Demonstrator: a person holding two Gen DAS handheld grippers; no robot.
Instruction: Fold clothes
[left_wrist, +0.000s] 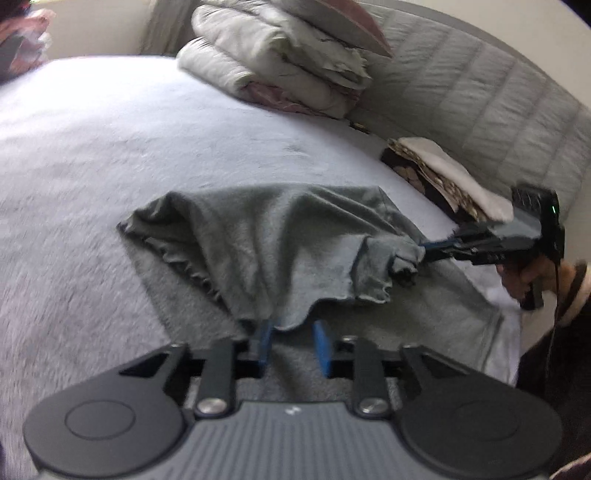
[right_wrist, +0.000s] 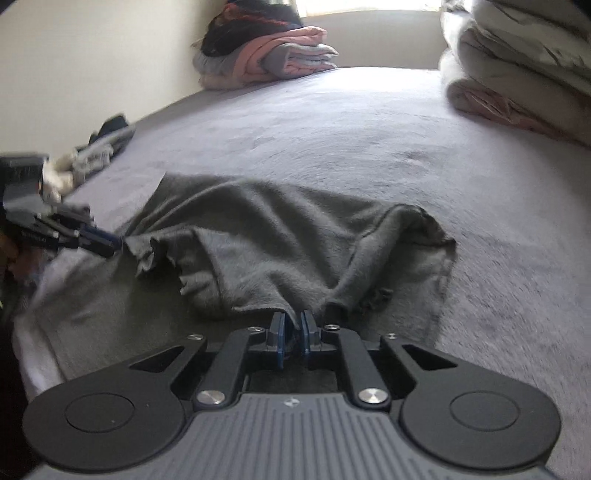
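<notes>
Grey garment (left_wrist: 273, 240) lies on the bed (left_wrist: 92, 155), half-lifted between both tools. Right gripper (right_wrist: 292, 325) pinches its edge; left gripper (left_wrist: 291, 345) looks parted, cloth possibly just draped on one finger.

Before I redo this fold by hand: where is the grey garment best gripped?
Grip the grey garment on its raised near hem, where the right gripper pinches it. Come in low from the near side: that thin edge stands off the bed, the rest lies flat.
</notes>
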